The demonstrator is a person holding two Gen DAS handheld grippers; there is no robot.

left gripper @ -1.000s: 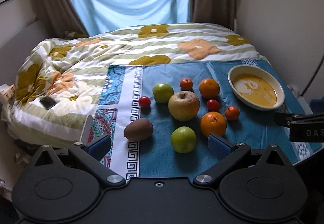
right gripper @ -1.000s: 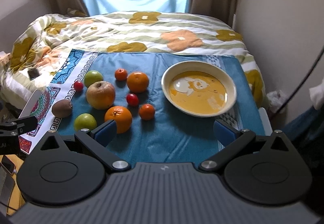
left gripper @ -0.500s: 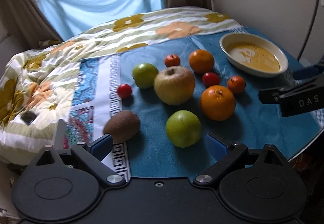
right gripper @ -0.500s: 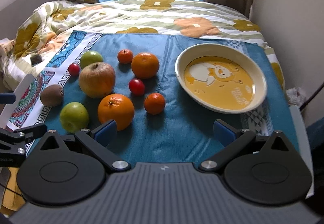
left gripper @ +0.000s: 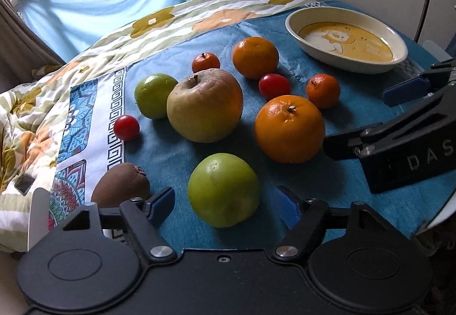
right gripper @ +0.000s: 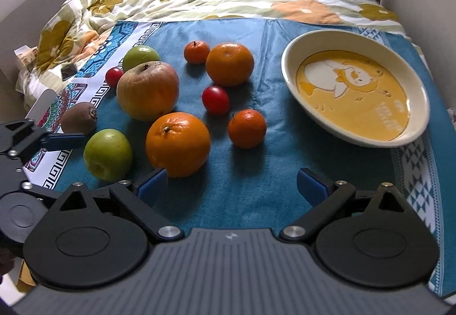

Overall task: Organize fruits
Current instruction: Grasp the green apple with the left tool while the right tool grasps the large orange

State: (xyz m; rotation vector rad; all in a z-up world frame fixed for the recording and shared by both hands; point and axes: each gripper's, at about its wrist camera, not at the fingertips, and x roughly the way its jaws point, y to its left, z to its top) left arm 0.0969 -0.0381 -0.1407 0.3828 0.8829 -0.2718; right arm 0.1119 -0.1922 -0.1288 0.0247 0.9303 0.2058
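Fruit lies on a blue cloth (right gripper: pixel 256 186). My left gripper (left gripper: pixel 225 205) is low over the nearest green apple (left gripper: pixel 223 189). Its jaws are closing, with the apple between them and a gap left on each side. A kiwi (left gripper: pixel 121 185) sits just left of it, and a big orange (left gripper: pixel 289 131) and a wrinkled apple (left gripper: pixel 205 105) lie beyond. My right gripper (right gripper: pixel 230 184) stands open over bare cloth, with that orange (right gripper: pixel 178 144) just ahead of its left finger. The cream bowl (right gripper: pixel 342 40) with a yellow duck picture is at the right, with no fruit in it.
Further back lie a second green apple (left gripper: pixel 155 95), another orange (left gripper: pixel 255 57), two tangerines (left gripper: pixel 323 90) and two cherry tomatoes (left gripper: pixel 274 86). A floral quilt (right gripper: pixel 199 1) with a phone (right gripper: pixel 68 71) on it covers the left and back. A wall stands close on the right.
Both grippers have come down and closer to the fruit. The left gripper's view has rolled, and its jaws have narrowed around the near green apple. The right gripper's jaws keep their width.
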